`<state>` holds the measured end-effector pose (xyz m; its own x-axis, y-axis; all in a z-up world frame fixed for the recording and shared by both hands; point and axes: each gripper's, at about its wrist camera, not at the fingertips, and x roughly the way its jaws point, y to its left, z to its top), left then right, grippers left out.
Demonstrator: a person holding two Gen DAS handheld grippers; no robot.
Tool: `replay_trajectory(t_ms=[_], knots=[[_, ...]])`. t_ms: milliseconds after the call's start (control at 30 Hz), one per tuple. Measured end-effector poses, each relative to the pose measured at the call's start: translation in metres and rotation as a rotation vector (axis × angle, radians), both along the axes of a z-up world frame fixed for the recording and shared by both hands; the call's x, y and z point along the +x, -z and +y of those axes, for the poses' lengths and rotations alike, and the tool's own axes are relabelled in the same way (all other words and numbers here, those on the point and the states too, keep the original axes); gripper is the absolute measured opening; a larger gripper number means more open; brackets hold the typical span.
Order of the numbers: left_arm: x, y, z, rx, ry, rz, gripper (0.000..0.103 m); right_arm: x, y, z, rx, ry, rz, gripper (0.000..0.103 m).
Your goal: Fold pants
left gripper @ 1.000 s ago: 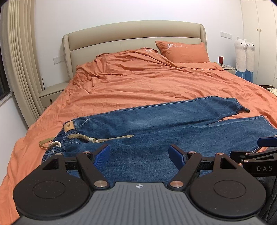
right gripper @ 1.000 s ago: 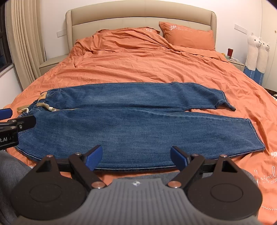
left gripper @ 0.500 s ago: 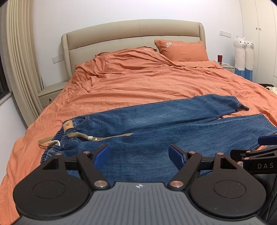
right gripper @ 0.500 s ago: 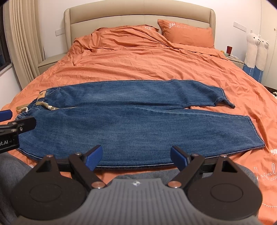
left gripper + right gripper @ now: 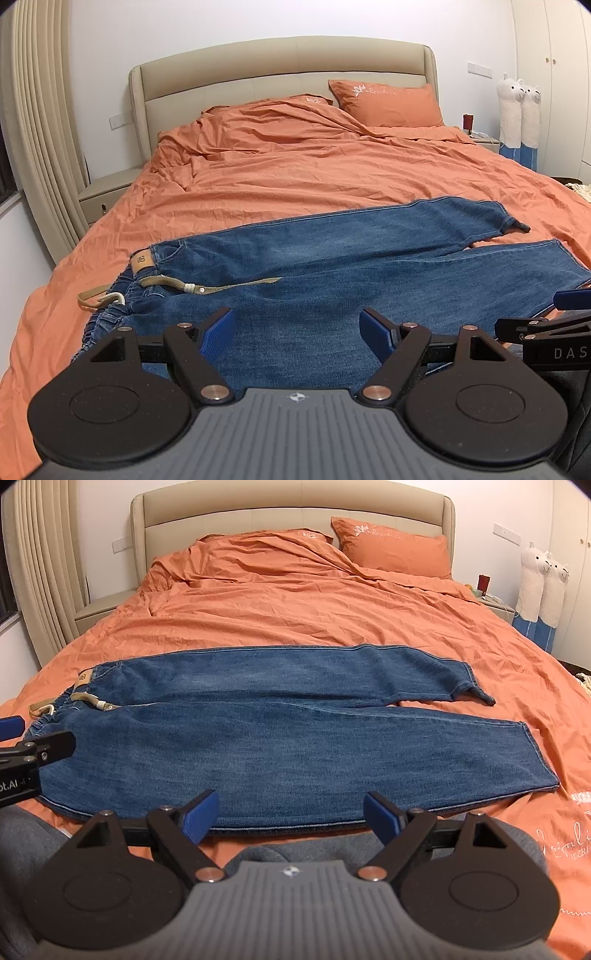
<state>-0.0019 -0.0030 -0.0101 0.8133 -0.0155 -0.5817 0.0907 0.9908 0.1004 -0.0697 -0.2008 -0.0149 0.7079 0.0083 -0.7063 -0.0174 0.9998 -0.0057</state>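
Blue jeans (image 5: 332, 280) lie flat across the orange bed, waistband at the left, both legs running right; they also show in the right wrist view (image 5: 277, 734). A tan drawstring (image 5: 207, 288) trails from the waistband. My left gripper (image 5: 297, 332) is open and empty, held above the near leg close to the waist. My right gripper (image 5: 290, 818) is open and empty, over the near edge of the near leg. Each gripper's tip shows at the edge of the other's view.
The orange duvet (image 5: 314, 177) is rumpled toward the headboard, with a pillow (image 5: 388, 103) at the back right. A nightstand (image 5: 107, 188) and curtain stand at the left. Two plush alpacas (image 5: 543, 587) stand at the right. Grey cloth (image 5: 22, 834) lies below the right gripper.
Both views have shifted slightly, so the jeans sit a little lower and closer. The jeans have not moved and both grippers stay open.
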Motion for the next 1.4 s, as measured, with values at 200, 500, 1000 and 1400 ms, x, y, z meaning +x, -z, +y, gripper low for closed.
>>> replay_trajectory(t_ms=[200,500,1000,1400], knots=[[0.0001,0.0009,0.0004,0.000,0.000,0.001,0.090,0.0006,-0.0015,-0.0002,0.003,0.003,-0.001,0.082],[0.0006,0.0035,0.0001,0.001,0.002,0.004,0.090,0.0007,-0.0015,-0.0028,0.008,0.004,0.007,0.082],[0.0009,0.0037,-0.0019,0.003,0.004,0.005,0.090,-0.0018,-0.0025,-0.0023,0.007,-0.003,0.000,0.082],[-0.0014,-0.0022,-0.0014,0.002,0.003,0.010,0.090,-0.0049,-0.0043,-0.0002,0.007,-0.009,-0.004,0.082]])
